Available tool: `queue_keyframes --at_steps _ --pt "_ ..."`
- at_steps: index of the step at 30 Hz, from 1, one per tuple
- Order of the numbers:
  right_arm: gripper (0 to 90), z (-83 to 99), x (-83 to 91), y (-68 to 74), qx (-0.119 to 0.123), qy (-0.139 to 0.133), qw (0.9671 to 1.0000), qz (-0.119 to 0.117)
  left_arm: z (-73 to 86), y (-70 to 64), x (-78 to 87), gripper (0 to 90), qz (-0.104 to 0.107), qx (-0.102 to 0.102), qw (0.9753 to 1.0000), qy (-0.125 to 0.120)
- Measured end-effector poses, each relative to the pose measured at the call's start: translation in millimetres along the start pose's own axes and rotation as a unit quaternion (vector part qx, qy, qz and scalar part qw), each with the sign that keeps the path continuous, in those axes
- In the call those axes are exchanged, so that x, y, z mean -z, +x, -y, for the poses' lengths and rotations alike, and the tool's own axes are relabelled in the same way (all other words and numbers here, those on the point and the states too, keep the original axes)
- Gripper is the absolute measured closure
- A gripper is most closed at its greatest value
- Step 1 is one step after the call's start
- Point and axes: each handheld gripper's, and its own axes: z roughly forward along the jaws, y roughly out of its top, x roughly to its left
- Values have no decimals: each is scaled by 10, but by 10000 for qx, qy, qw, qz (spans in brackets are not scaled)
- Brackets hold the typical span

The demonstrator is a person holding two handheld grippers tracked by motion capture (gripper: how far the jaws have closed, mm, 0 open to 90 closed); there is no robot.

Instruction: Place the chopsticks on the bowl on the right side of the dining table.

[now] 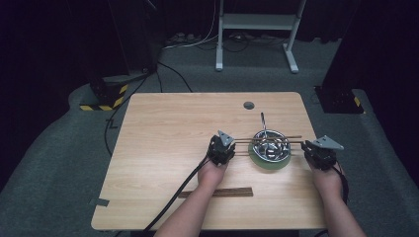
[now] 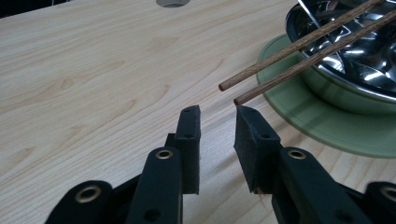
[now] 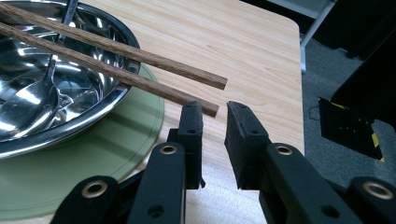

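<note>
Nearest the person, a wooden strip (image 1: 216, 192) lies on the surface (image 1: 163, 148). Beyond it, left tool (image 1: 221, 148) and right tool (image 1: 318, 153) flank the steel bowl (image 1: 270, 143), jaws apart, empty. Two chopsticks (image 1: 267, 140) rest across the bowl's rim, ends just beyond each tool's jaws.

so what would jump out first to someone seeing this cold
Most likely the shiny metal bowl on a green plate at the right of the wooden table, with two wooden chopsticks laid across its rim and a spoon standing in it. Next, the left gripper and right gripper sit at either end of the chopsticks, both open.
</note>
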Motion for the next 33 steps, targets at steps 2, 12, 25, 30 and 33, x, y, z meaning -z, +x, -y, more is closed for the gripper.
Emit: queue_keyframes --at_steps 2,12,25,30,33 --pt "763 -17 -18 -7 22 -3 10000 6 -2 8 3 720 -13 -131 9998 137" --pt "774 -66 -94 -37 79 62 9999 49 4 -13 -78 724 -10 -11 10000 61" --pt "778 -80 -129 -31 111 79 9999 30 -18 -4 -133 734 -33 -11 10000 55" --pt "780 -73 -129 -27 89 80 9999 22 -20 -2 -140 741 -38 -35 10000 53" --pt "779 -71 -127 -29 123 77 9999 23 -18 -1 -143 741 -56 -12 10000 51"
